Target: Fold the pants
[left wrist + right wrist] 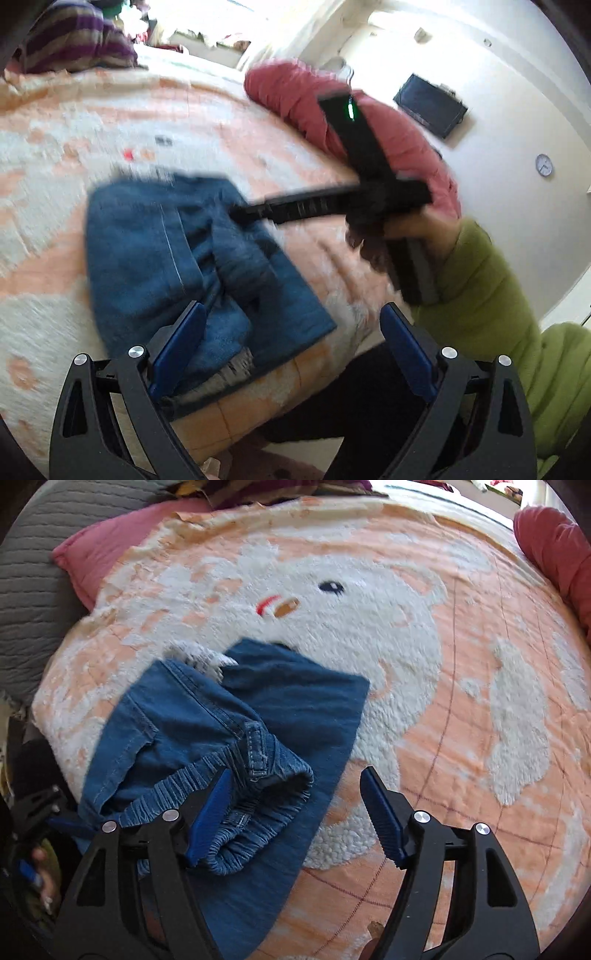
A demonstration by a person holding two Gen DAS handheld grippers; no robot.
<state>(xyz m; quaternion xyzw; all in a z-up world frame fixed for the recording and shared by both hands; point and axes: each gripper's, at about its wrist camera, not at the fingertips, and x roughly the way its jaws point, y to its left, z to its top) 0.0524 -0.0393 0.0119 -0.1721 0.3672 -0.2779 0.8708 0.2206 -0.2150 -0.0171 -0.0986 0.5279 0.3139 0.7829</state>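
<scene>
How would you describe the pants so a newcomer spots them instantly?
Start at the peach-and-white fleece blanket covering the bed. Near its front edge lie the blue denim pants, partly folded, elastic waistband up. They are the only blue fabric there.

Sunlit white wall (pixel 509 92), bear-print bedspread (pixel 461 686)

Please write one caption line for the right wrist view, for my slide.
Open right gripper above folded blue jeans on a peach-and-white fleece blanket.
</scene>
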